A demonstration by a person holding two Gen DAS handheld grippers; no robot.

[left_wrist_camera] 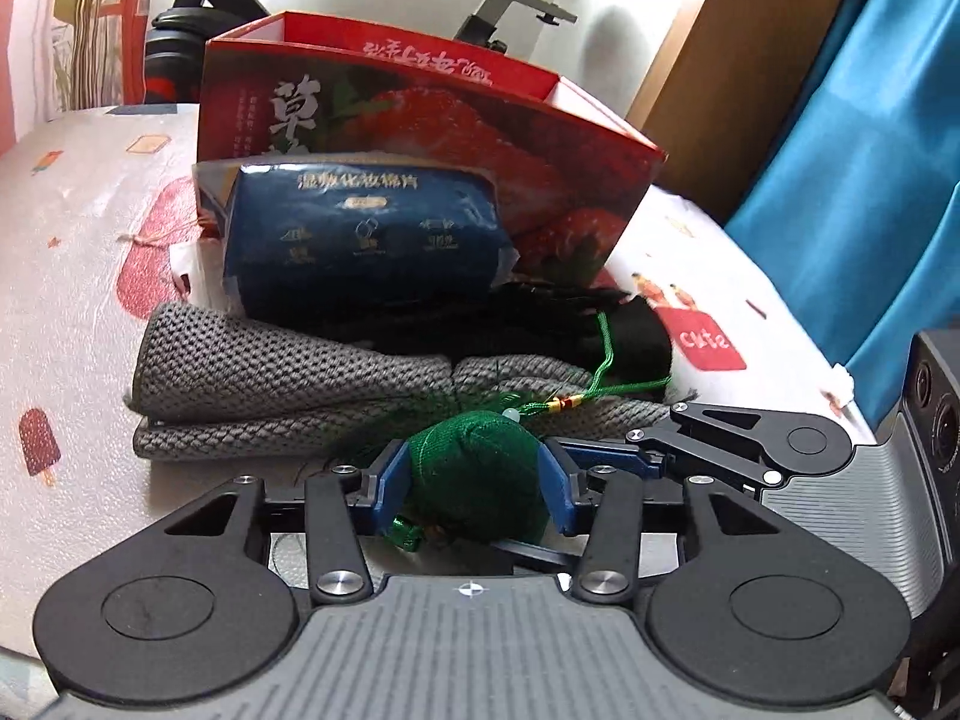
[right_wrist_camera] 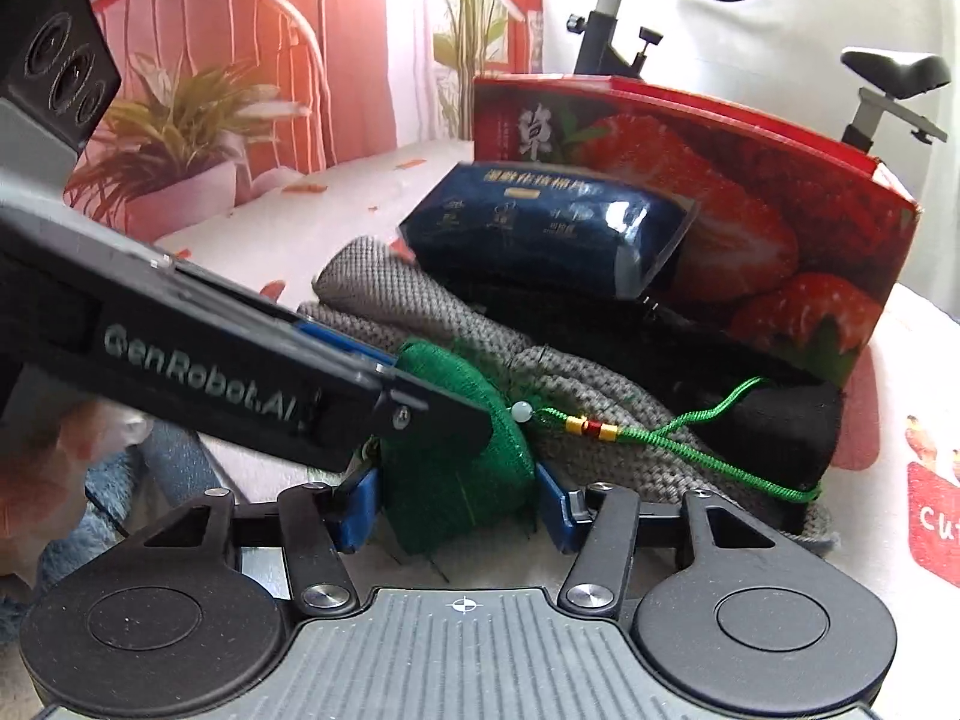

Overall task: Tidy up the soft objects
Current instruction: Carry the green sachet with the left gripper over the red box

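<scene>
Left wrist view puts our left gripper (left_wrist_camera: 474, 480) low over the patterned sheet (left_wrist_camera: 78, 276), its blue pads (left_wrist_camera: 393, 480) pinching a green pouch (left_wrist_camera: 480, 468) from both sides. From the pouch a green cord (left_wrist_camera: 600, 360) with a pale bead and small yellow and red beads runs up over the folded grey cloth (left_wrist_camera: 288, 384) just ahead. Behind the cloth lies a black fabric (left_wrist_camera: 636, 336), and on top of both leans a dark blue pack (left_wrist_camera: 366, 240), resting against the red strawberry box (left_wrist_camera: 468, 138), which stands open at the top. To the left of this pile we see bare sheet out to its far edge; to the right a narrower strip of sheet runs to the edge by the blue curtain (left_wrist_camera: 852, 138). Our right gripper (left_wrist_camera: 612, 462) comes in from the right beside the pouch. In the right wrist view the right gripper (right_wrist_camera: 459, 498) also has the pouch (right_wrist_camera: 462, 450) between its blue pads (right_wrist_camera: 552, 504); the left pad touches, but whether the right one presses we cannot tell. The left gripper's arm (right_wrist_camera: 240, 360) crosses from the left and covers part of the pouch. The cord (right_wrist_camera: 720, 444) trails right over the cloth (right_wrist_camera: 600, 408) and black fabric (right_wrist_camera: 780, 414), toward the box (right_wrist_camera: 750, 228).
</scene>
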